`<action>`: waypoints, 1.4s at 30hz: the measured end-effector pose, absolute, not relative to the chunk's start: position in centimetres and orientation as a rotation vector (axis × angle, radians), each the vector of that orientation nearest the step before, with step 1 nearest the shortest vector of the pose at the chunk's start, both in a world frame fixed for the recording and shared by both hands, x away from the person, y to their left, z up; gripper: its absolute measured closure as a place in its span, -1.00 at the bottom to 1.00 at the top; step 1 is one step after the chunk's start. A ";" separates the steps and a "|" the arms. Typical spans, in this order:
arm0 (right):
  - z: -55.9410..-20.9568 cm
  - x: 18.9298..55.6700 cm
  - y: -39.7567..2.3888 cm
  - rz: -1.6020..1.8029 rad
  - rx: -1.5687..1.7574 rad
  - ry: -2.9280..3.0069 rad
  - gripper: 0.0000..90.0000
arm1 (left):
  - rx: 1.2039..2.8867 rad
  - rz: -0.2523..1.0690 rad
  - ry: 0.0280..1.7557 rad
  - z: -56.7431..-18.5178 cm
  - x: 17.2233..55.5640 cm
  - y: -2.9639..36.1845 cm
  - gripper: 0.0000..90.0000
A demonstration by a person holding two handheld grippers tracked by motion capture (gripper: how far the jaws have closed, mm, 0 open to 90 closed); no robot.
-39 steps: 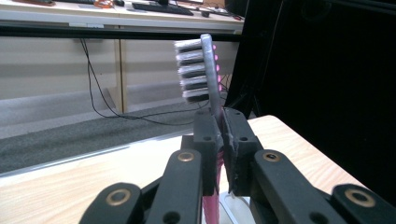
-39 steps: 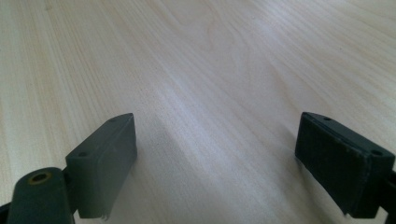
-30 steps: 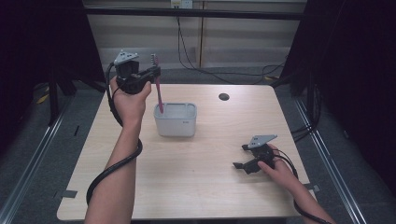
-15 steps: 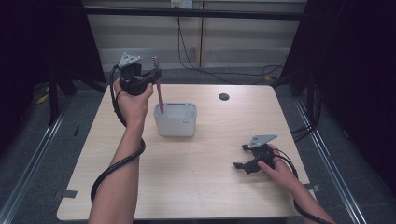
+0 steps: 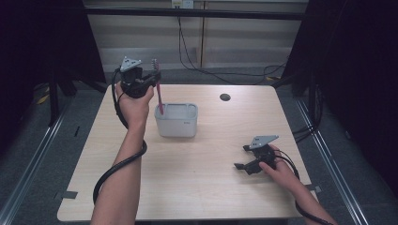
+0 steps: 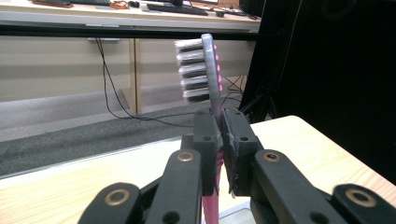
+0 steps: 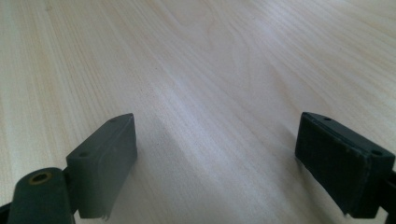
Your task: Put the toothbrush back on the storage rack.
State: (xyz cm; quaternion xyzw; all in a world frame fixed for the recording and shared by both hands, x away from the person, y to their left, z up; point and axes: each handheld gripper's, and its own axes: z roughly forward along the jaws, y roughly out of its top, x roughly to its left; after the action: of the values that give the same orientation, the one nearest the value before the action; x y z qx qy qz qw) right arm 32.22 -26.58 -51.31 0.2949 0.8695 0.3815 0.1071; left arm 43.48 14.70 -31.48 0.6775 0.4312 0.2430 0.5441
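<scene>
A pink toothbrush (image 5: 159, 93) with a grey bristled head (image 6: 200, 70) stands upright, its lower end inside a white rectangular container (image 5: 176, 120) on the wooden table (image 5: 211, 197). My left gripper (image 5: 152, 79) is shut on the toothbrush handle (image 6: 215, 158), held above the container's left side. In the left gripper view the pads (image 6: 205, 140) pinch the handle just below the bristles. My right gripper (image 5: 239, 159) rests low on the table at the right front, jaws wide apart, with bare wood (image 7: 219, 93) between them.
A small dark round hole (image 5: 225, 97) lies in the table near its far edge. Cables (image 5: 197, 51) hang down behind the table. Dark curtains stand at both sides. Metal rails (image 5: 33, 140) run along the floor beside the table.
The left hand with the toothbrush has shifted very slightly; the brush still stands in the container. The right hand has stayed still.
</scene>
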 end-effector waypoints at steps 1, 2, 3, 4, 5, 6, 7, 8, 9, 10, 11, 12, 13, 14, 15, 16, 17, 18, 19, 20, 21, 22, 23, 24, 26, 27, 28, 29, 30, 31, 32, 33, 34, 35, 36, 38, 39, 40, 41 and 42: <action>-51.3 32.2 -26.6 1.124 0.868 2.560 -0.72 | 1.608 0.582 1.023 -31.5 43.5 14.7 0.88; -51.3 32.2 -26.6 1.123 0.868 2.560 -0.72 | 1.611 0.579 1.021 -31.6 43.5 14.6 0.88; -51.3 32.2 -26.6 1.123 0.869 2.560 -0.72 | 1.612 0.581 1.020 -31.7 43.6 14.6 0.88; -51.3 32.2 -26.6 1.123 0.868 2.560 -0.72 | 1.608 0.583 1.023 -31.8 43.6 14.6 0.88; -51.3 32.2 -26.6 1.123 0.868 2.560 -0.72 | 1.609 0.579 1.025 -31.9 43.6 14.6 0.88; -51.3 32.2 -26.6 1.123 0.867 2.560 -0.72 | 1.607 0.580 1.025 -32.0 43.7 14.6 0.88; -51.3 32.2 -26.6 1.123 0.867 2.560 -0.72 | 1.604 0.585 1.027 -32.0 43.7 14.6 0.88; -51.3 32.2 -26.6 1.123 0.867 2.560 -0.72 | 1.609 0.585 1.026 -32.1 43.8 14.7 0.88; -51.3 32.2 -26.6 1.124 0.866 2.560 -0.72 | 1.606 0.584 1.027 -32.1 43.8 14.7 0.88; -51.3 32.2 -26.6 1.123 0.865 2.560 -0.72 | 1.610 0.588 1.030 -32.2 43.8 14.6 0.88; -51.3 32.2 -26.6 1.123 0.865 2.560 -0.72 | 1.610 0.590 1.030 -32.3 43.9 14.6 0.88; -51.3 32.2 -26.6 1.123 0.864 2.560 -0.72 | 1.610 0.589 1.027 -32.3 43.9 14.6 0.88; -51.3 32.2 -26.6 1.123 0.864 2.560 -0.72 | 1.610 0.590 1.030 -32.4 43.9 14.6 0.88; -51.3 32.2 -26.6 1.124 0.864 2.560 -0.72 | 1.610 0.588 1.031 -32.5 44.0 14.6 0.88; -51.3 32.2 -26.6 1.124 0.864 2.560 -0.72 | 1.613 0.592 1.030 -32.6 44.0 14.6 0.88; -51.3 32.2 -26.6 1.124 0.864 2.561 -0.72 | 1.608 0.588 1.032 -32.6 44.0 14.5 0.88; -51.3 32.2 -26.6 1.124 0.863 2.561 -0.72 | 1.614 0.592 1.034 -32.7 44.0 14.6 0.88; -51.3 32.2 -26.6 1.124 0.863 2.560 -0.72 | 1.616 0.595 1.036 -32.8 44.0 14.5 0.88; -51.3 32.2 -26.6 1.124 0.863 2.560 -0.72 | 1.612 0.594 1.038 -32.9 44.0 14.5 0.88; -51.3 32.2 -26.6 1.123 0.864 2.561 -0.72 | 1.614 0.591 1.042 -33.0 44.0 14.6 0.88; -51.3 32.2 -26.6 1.124 0.864 2.561 -0.72 | 1.610 0.592 1.038 -33.1 44.1 14.6 0.88; -51.3 32.2 -26.6 1.124 0.863 2.561 -0.72 | 1.613 0.593 1.041 -33.2 44.1 14.6 0.88; -51.3 32.2 -26.6 1.124 0.863 2.561 -0.72 | 1.614 0.592 1.044 -33.3 44.1 14.6 0.88; -51.3 32.2 -26.6 1.124 0.863 2.561 -0.72 | 1.611 0.595 1.044 -33.4 44.1 14.6 0.88; -51.3 32.2 -26.6 1.124 0.863 2.561 -0.72 | 1.613 0.596 1.049 -33.6 44.1 14.7 0.88; -51.3 32.2 -26.6 1.122 0.867 2.563 -0.72 | 1.606 0.593 1.051 -33.6 44.1 14.6 0.88; -51.3 32.2 -26.6 1.122 0.866 2.562 -0.72 | 1.613 0.594 1.052 -33.6 44.1 14.7 0.88; -51.3 32.2 -26.6 1.122 0.866 2.562 -0.72 | 1.612 0.591 1.054 -33.6 44.1 14.8 0.88; -51.3 32.2 -26.6 1.123 0.867 2.563 -0.72 | 1.606 0.591 1.051 -33.6 44.1 14.7 0.87; -51.3 32.2 -26.6 1.124 0.863 2.562 -0.72 | 1.609 0.593 1.050 -33.5 44.1 14.7 0.87; -51.3 32.2 -26.6 1.124 0.863 2.562 -0.72 | 1.611 0.594 1.047 -33.6 44.1 14.7 0.87; -51.3 32.2 -26.6 1.124 0.867 2.564 -0.72 | 1.612 0.594 1.048 -33.6 44.0 14.7 0.87; -51.3 32.2 -26.6 1.124 0.867 2.564 -0.72 | 1.611 0.596 1.051 -33.7 44.0 14.7 0.87; -51.3 32.2 -26.6 1.123 0.867 2.564 -0.72 | 1.613 0.601 1.052 -33.8 44.0 14.8 0.87; -51.3 32.2 -26.6 1.122 0.866 2.563 -0.72 | 1.613 0.601 1.053 -33.9 43.9 14.8 0.87; -51.3 32.2 -26.6 1.121 0.865 2.563 -0.72 | 1.615 0.602 1.056 -34.1 43.8 14.9 0.87; -51.3 32.2 -26.6 1.121 0.865 2.563 -0.72 | 1.613 0.599 1.060 -34.2 43.8 14.9 0.87; -51.3 32.2 -26.6 1.121 0.865 2.563 -0.72 | 1.612 0.602 1.061 -34.3 43.8 15.0 0.87; -51.3 32.2 -26.6 1.122 0.866 2.563 -0.72 | 1.613 0.603 1.062 -34.4 43.7 15.0 0.87; -51.3 32.2 -26.6 1.123 0.865 2.564 -0.72 | 1.616 0.599 1.063 -34.6 43.7 15.0 0.87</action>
State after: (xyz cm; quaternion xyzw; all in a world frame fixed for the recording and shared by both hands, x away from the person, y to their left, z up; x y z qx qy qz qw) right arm 32.17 -26.65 -51.30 0.2937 0.8702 0.3812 0.1055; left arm 43.71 15.03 -34.57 0.6770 0.4450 0.2508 0.5298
